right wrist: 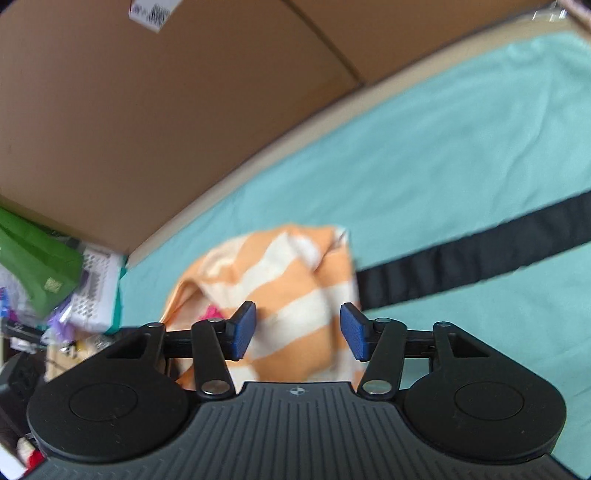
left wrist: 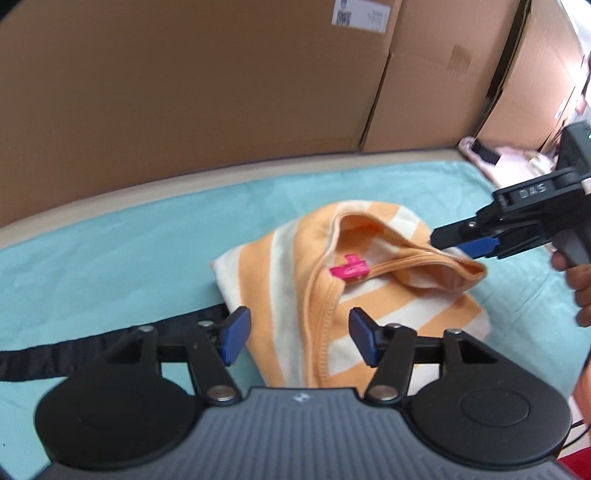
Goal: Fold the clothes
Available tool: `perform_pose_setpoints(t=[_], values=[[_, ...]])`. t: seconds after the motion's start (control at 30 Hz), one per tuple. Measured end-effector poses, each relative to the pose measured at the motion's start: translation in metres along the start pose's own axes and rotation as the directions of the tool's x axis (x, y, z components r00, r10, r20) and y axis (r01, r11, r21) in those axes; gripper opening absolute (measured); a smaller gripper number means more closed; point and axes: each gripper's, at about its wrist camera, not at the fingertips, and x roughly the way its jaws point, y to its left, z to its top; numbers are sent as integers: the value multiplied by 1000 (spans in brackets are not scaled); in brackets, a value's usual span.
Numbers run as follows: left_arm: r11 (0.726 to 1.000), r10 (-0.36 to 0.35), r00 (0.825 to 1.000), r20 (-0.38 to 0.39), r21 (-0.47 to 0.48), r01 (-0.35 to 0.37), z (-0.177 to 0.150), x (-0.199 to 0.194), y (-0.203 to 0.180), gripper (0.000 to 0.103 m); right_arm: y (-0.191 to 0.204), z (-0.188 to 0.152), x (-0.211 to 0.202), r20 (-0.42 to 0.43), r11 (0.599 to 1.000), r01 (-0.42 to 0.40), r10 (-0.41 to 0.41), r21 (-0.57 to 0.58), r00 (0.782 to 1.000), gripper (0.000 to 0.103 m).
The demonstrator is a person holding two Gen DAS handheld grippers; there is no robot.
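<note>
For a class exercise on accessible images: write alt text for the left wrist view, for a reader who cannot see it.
An orange-and-white striped garment with a pink neck tag lies loosely folded on a teal sheet. The left tool hangs open over its near edge; the right tool reaches its collar from the right. Cardboard boxes stand behind.

A teal sheet (left wrist: 92, 236) covers the flat surface and serves as the landmark; a pale beige edge (left wrist: 177, 168) borders it on the far side; tall brown cardboard boxes (left wrist: 184, 81) stand just beyond that edge, one bearing a white shipping label (left wrist: 364, 13); a black strap (right wrist: 472, 254) lies across the sheet; off one end of the sheet sit a green bag (right wrist: 35, 266) and a white perforated basket (right wrist: 92, 291) among blurred clutter; off the other end lies pinkish fabric (left wrist: 506, 162).
</note>
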Motion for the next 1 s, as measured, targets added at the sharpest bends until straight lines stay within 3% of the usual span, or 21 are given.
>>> perform_pose_setpoints(t=[0.03, 0.1, 0.13, 0.2, 0.3, 0.4, 0.53, 0.67, 0.8, 0.83, 0.9, 0.97, 1.0], values=[[1000, 20, 1000, -12, 15, -20, -1, 4, -1, 53, 4, -2, 1, -13, 1000, -3, 2, -14, 1000, 15], [999, 30, 998, -46, 26, -28, -2, 11, -1, 17, 14, -4, -4, -31, 999, -14, 13, -38, 999, 11], [999, 26, 998, -55, 22, -25, -3, 10, 1, 10, 7, -2, -8, -36, 999, -32, 30, -42, 999, 10], [1000, 11, 999, -41, 5, -11, -2, 0, 8, 5, 8, 4, -16, -41, 997, -74, 73, -34, 996, 10], [1000, -19, 1000, 9, 19, 19, 0, -34, 13, 5, 7, 11, -41, -42, 991, -133, 132, -27, 990, 10], [997, -61, 998, 2, 50, 61, -6, -50, 12, 7, 5, 10, -62, -69, 990, -121, 116, -70, 991, 10], [993, -63, 992, -109, 97, 74, -32, -15, 1, 7, -10, -6, -33, -139, 994, -19, 4, -109, 990, 10], [990, -46, 989, -138, 127, 63, -45, 3, -8, 7, -11, -22, -1, -141, 976, 67, -97, -205, 985, 9], [991, -52, 987, -155, 117, 71, -41, -1, 2, 28, -2, -22, 0, -139, 962, 89, -128, -257, 982, 16], [991, -57, 986, -155, 112, 75, -39, -4, 6, 32, 1, -21, -3, -134, 957, 96, -137, -274, 982, 24], [993, -66, 988, -138, 90, 78, -37, -11, 13, 41, 11, -19, -18, -52, 937, 149, -174, -317, 983, 40], [994, -76, 989, -126, 62, 85, -34, -13, 17, 41, 21, -16, -33, 35, 912, 206, -207, -356, 978, 40], [994, -78, 989, -122, 61, 85, -34, -12, 15, 41, 32, -17, -39, 85, 898, 196, -177, -394, 981, 39]])
